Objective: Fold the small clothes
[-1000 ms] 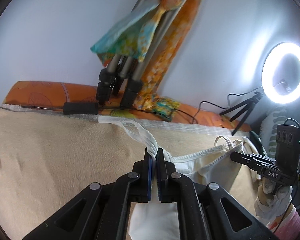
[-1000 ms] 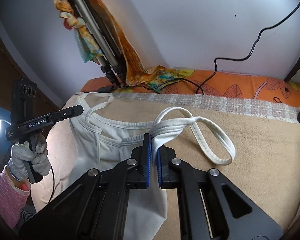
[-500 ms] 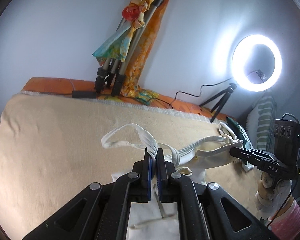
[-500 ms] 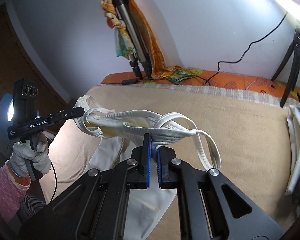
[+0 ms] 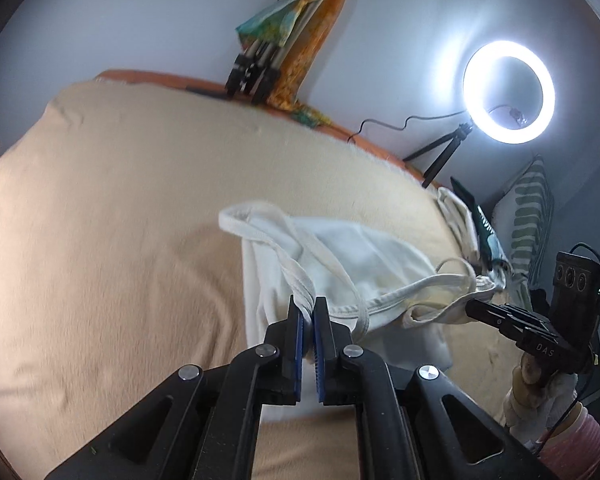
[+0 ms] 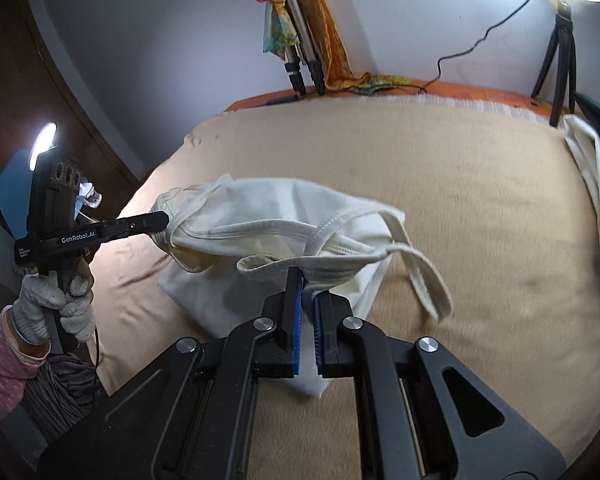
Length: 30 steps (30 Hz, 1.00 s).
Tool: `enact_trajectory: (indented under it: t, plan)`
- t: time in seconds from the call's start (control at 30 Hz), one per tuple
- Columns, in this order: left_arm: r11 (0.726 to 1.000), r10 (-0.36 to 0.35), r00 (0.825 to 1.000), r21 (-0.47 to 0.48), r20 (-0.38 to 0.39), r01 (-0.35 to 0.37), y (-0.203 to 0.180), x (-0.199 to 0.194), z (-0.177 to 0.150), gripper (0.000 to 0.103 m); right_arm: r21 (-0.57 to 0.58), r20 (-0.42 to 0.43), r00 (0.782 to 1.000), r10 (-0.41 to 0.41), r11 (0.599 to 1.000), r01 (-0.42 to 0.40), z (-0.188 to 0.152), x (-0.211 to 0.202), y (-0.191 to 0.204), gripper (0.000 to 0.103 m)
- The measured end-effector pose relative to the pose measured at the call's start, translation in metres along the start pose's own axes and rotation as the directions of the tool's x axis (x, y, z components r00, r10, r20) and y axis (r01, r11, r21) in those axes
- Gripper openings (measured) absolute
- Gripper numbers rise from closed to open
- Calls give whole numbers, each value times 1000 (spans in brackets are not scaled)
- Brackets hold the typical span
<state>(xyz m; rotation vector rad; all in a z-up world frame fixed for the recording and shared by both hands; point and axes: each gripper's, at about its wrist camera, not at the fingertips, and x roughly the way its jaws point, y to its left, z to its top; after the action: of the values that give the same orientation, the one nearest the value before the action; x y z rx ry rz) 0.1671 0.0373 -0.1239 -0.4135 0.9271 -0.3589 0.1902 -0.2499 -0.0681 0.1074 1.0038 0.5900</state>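
Note:
A small white tank top (image 5: 352,256) hangs doubled over above the beige blanket (image 5: 120,240), stretched between both grippers. My left gripper (image 5: 307,306) is shut on one shoulder strap; it also shows in the right wrist view (image 6: 162,222) at the garment's left end. My right gripper (image 6: 308,280) is shut on the other shoulder strap (image 6: 340,252); it shows in the left wrist view (image 5: 474,306) at the garment's right end. The garment's lower part (image 6: 228,296) lies on the blanket beneath. A loose strap loop (image 6: 424,280) dangles to the right.
A folded tripod draped with patterned cloth (image 5: 272,44) leans on the back wall. A lit ring light on a small tripod (image 5: 508,92) stands at the back right. A pile of white and green clothes (image 6: 592,160) lies at the bed's right edge.
Both grippers have pulled back toward the near side of the bed with the straps, so the top part of the tank top has come over its lower part.

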Motion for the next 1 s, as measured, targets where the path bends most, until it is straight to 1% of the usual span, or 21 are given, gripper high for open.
enact_trajectory:
  t: [0.03,0.1,0.13,0.17,0.23,0.3,0.37,0.43,0.5,0.57,0.63,0.7,0.8,0.83,0.9,1.0]
  plan:
    - [1000,5,1000,1,-7,-5,1,0,-5,2,4,-5,1000,1,1000,-1,-5,1,-1,6]
    - [1000,10,999,-5,-36,-10,4,-1,-13,6,30,-7,1000,-4,1000,5,-16,-1,-5,6]
    - [1000,10,998,-9,-61,-11,6,-2,-18,14,47,-13,1000,-1,999,1,-21,-3,-8,7]
    - [1000,12,997,-12,-82,-13,8,-3,-21,18,61,-25,1000,1,998,1,-26,-5,-10,9]
    - [1000,19,994,-9,-110,-20,11,-13,-28,18,94,-69,998,8,996,-1,-33,-9,-17,12]
    - [1000,26,995,13,-97,-25,9,-27,-28,18,99,-95,995,16,995,-7,-40,-19,-17,12]
    - [998,35,996,52,-76,-31,2,-38,-23,18,90,-85,996,33,996,-25,-43,-32,-14,12]
    - [995,44,998,95,-52,-39,-8,-44,-14,18,75,-54,997,56,996,-52,-38,-43,-7,12]
    - [989,56,998,139,-41,-50,-20,-41,-1,19,50,-38,998,41,998,-39,-24,-45,1,12]
    - [985,69,997,162,-46,-61,-32,-31,13,22,40,-53,998,34,999,-32,-8,-33,6,12]
    - [986,66,993,160,-98,-50,-40,-14,24,24,38,-78,997,25,999,-22,3,-17,10,12]
    - [986,75,990,154,-123,-56,-46,3,30,24,34,-99,995,-7,999,10,11,3,13,12]
    - [988,85,981,145,-177,-59,-47,28,40,24,62,-136,991,-14,998,23,14,28,11,12]
    - [988,88,976,141,-199,-61,-46,36,41,24,70,-146,989,-11,997,22,13,33,10,12]
    - [986,110,961,147,-253,-74,-42,53,41,24,77,-164,986,-6,997,19,9,41,8,12]
    - [977,155,942,186,-297,-102,-39,61,32,22,63,-182,983,-7,998,18,2,44,6,12]
